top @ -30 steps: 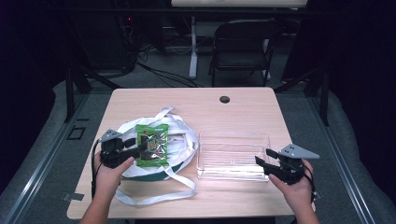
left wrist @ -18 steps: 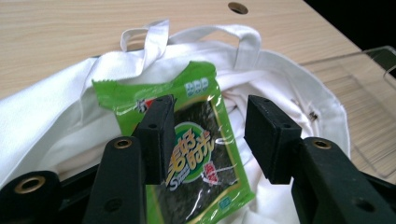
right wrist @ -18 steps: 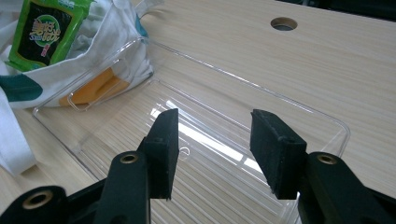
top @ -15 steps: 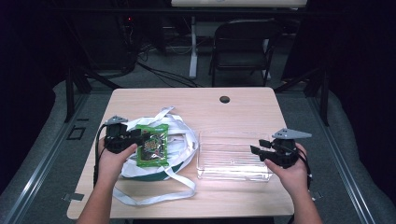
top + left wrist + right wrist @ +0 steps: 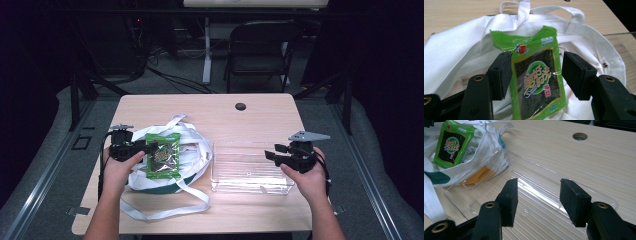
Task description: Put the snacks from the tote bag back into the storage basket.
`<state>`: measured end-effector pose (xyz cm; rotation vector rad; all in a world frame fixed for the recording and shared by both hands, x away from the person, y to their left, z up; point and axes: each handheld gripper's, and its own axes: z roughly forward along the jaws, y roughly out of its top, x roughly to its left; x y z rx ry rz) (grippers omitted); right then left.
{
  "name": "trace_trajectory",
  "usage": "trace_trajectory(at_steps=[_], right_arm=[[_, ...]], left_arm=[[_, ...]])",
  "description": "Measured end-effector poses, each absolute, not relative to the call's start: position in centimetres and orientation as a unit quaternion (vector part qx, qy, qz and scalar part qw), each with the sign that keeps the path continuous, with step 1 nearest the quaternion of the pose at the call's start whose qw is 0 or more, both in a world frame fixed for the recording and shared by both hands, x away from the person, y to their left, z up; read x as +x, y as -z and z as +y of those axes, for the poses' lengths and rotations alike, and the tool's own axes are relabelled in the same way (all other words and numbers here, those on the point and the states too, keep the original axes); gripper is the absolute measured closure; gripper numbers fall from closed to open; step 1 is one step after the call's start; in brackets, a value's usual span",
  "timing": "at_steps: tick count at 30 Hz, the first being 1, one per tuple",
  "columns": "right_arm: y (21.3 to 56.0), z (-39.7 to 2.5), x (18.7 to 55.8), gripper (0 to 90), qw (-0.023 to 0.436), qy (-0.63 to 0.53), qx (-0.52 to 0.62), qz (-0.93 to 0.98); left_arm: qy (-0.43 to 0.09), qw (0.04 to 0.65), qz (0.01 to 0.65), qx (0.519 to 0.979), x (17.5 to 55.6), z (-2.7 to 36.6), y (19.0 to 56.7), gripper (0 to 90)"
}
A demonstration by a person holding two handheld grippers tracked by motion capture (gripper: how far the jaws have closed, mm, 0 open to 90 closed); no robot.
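Near edge of the light wooden table, high view: two forearms enter from the bottom. The left hand at about 8 o'clock carries the left gripper; the right hand at about 4 o'clock carries the right gripper. Left gripper: jaws spread wide, empty, pointing toward 3 o'clock at the left edge of the flat green foil snack packet with a dark printed centre; in the left gripper view the packet lies between and beyond the two pads, and contact cannot be confirmed. The packet rests on top of the crumpled white cloth tote bag with long straps, which sits in the left half of the table; one strap loops toward the near edge at 6 o'clock. Right gripper: jaws also spread wide, empty, pointing toward 9 o'clock over the right end of the clear shallow rectangular plastic tray. In the right gripper view the tray lies below the jaws, its far left corner touching the bag; an orange patch shows through the plastic there. Farther off, at 12 o'clock, a round dark cable hole sits near the table's far edge. Beyond the table stands a dark folding chair.
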<state>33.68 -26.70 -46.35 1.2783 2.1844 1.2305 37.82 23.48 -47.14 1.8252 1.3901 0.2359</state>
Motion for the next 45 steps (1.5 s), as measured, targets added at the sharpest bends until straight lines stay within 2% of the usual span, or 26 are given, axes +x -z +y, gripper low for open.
trace_trajectory(at_steps=[12,40,43,45], right_arm=[[46.9,-26.9,33.6,47.0,0.16,-0.427,0.454,0.765],[47.2,-27.5,33.2,46.8,0.153,-0.425,0.462,0.763],[47.2,-27.6,33.2,46.7,0.154,-0.429,0.464,0.76],[47.2,-27.8,33.2,46.8,0.155,-0.43,0.466,0.758]], left_arm=[[-0.066,0.39,0.564,0.725,38.6,24.2,48.7,36.8],[-0.005,0.358,0.565,0.743,40.2,23.0,52.4,35.7],[-0.001,0.359,0.561,0.746,40.2,22.9,52.4,39.4],[0.001,0.357,0.559,0.748,40.2,22.8,52.4,45.4]])
